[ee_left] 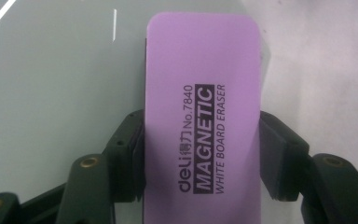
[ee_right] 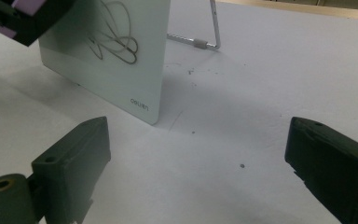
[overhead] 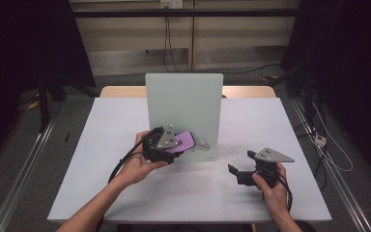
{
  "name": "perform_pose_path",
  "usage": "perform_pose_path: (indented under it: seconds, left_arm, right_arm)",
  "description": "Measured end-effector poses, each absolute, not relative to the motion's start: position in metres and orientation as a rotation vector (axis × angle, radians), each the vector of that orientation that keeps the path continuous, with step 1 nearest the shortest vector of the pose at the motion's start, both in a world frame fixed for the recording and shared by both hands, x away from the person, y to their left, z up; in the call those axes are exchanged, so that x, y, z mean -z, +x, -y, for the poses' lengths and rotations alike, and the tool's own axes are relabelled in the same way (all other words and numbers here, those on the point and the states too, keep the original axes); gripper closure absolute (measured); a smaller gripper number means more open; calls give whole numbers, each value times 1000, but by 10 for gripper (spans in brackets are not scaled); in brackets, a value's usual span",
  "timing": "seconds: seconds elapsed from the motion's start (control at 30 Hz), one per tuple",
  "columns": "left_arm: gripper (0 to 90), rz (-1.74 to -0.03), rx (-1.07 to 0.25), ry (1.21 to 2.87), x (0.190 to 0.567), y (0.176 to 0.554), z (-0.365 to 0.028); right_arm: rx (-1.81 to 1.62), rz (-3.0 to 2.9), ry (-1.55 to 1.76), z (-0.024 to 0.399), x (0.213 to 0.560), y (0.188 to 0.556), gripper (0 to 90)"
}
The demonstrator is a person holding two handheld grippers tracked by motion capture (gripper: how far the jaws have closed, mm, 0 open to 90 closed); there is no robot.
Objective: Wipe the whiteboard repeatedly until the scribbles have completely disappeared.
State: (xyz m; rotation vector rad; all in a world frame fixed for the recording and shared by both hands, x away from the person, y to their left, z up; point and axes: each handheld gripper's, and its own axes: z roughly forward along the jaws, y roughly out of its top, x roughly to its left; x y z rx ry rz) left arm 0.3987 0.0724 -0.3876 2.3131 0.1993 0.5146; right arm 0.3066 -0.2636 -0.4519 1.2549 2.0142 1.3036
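Purple whiteboard eraser, printed "MAGNETIC WHITE BOARD ERASER" along its length, sits clamped between the two black jaws of the left claw, whose pads press on its long edges. Seen from the high view, the eraser is held up against the lower left part of a small pale-green whiteboard that stands upright near the middle of the white worktop, with the person's left hand wrapped around the claw and its grey three-cornered plate on top.

A loose dark scribble marks the board just to the right of the eraser; in the right gripper view the same looping scribble is drawn on the board's face above a small brand mark at its bottom corner, and a metal stand leg props the board from behind.

Well apart, at the right of the worktop, the person's right hand holds the right claw low over the surface. Its jaws stand wide apart with nothing between them, only bare white worktop flecked with a few dark specks.
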Motion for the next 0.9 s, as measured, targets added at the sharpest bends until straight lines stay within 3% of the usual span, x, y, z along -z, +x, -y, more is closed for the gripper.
perform_pose_path:
  seconds: [0.17,0.9]
  left_arm:
    - [412,-229,-535,2301,378,402,-76]
    - [412,-116,-431,2462,422,386,-45]
  right_arm:
    - [-1304,-2015,1255,264,452,307,63]
    - [-1309,-2014,1255,264,452,306,63]
